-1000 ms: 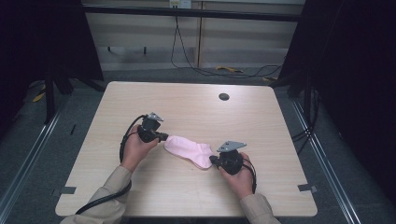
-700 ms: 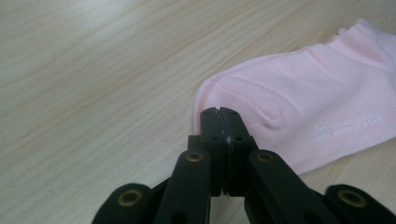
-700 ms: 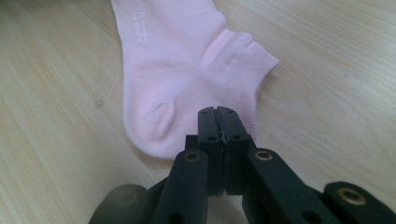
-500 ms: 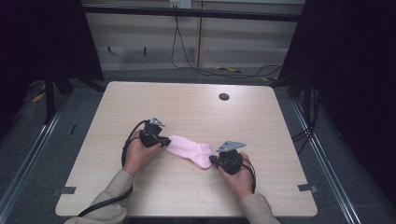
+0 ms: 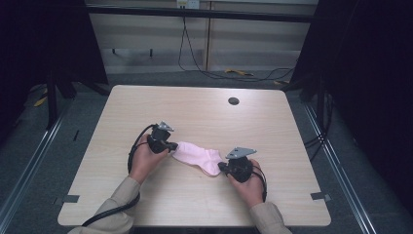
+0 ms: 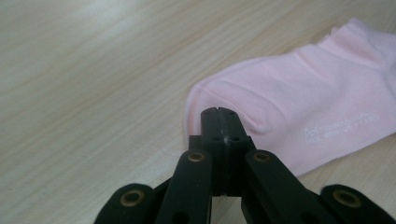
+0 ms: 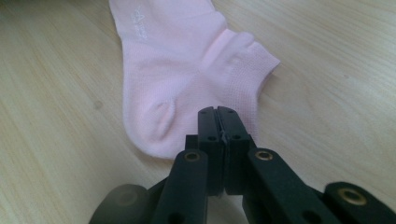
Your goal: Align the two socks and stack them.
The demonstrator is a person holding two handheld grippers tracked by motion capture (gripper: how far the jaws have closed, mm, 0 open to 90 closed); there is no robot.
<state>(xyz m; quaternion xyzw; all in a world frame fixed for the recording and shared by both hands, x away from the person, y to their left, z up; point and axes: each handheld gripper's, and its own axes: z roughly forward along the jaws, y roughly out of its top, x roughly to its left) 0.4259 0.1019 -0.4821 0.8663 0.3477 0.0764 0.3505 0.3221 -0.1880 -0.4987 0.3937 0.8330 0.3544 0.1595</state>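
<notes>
Both grippers clamp the pink sock [image 5: 197,157]: left gripper [image 5: 171,146] at its toe, right gripper [image 5: 221,167] at its heel.

Left gripper [image 5: 171,145] low, jaws pressed together, pointing toward right gripper [image 5: 222,167], its jaws likewise pressed together, forearms angled inward, both hands wrapped around gripper bodies

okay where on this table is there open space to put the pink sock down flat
Free: the wide far half of the table, up to the small dark hole, and the strips along both side edges. Crowded: the near middle, where the left gripper and right gripper flank the pink sock.
</notes>
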